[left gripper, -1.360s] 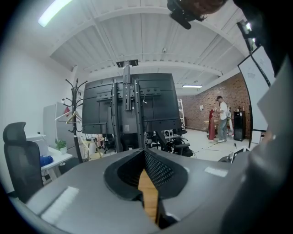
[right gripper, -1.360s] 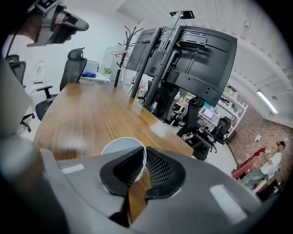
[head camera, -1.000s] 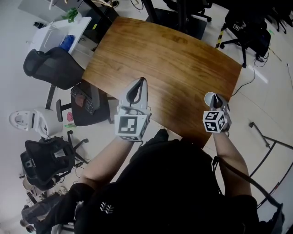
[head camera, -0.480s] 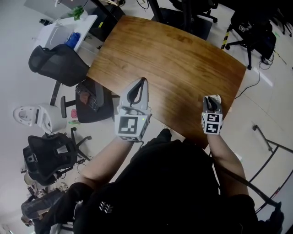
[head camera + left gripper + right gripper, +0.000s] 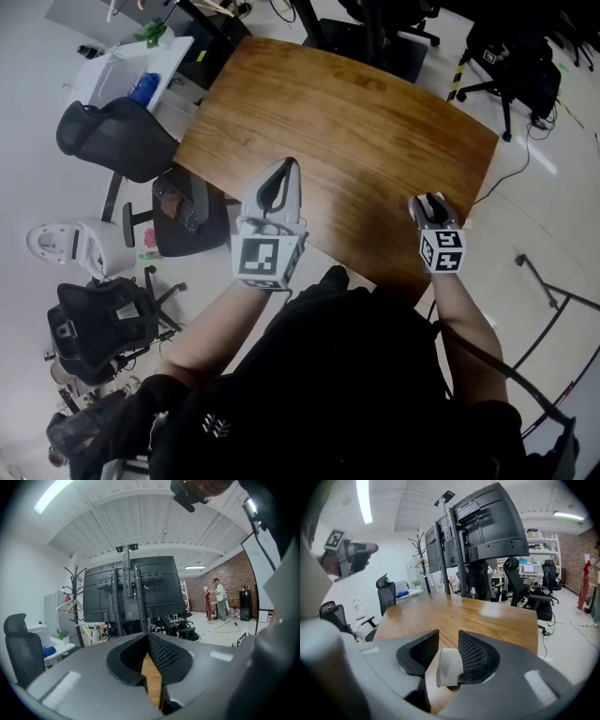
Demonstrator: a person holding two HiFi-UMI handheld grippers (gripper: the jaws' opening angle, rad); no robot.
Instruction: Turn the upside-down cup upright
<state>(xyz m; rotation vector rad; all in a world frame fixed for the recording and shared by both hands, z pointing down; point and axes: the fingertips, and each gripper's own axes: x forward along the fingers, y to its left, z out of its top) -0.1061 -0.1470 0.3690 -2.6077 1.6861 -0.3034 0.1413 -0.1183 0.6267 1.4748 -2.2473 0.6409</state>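
As the rolled-over right claw (image 5: 449, 633) opens round the cup (image 5: 449, 667), left claw (image 5: 147, 635) clenched

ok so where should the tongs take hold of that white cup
By its curved side wall, squeezed across, coming from the table's near edge. The white cup sits there between the opening jaws of the right tongs, wall against the right pad, a gap on the left.

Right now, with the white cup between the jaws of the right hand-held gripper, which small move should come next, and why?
Probably let the right hand-held gripper finish opening, then draw it straight back. Its jaws are opening, but the white cup between them sits close against one pad; a sideways move could knock it over.
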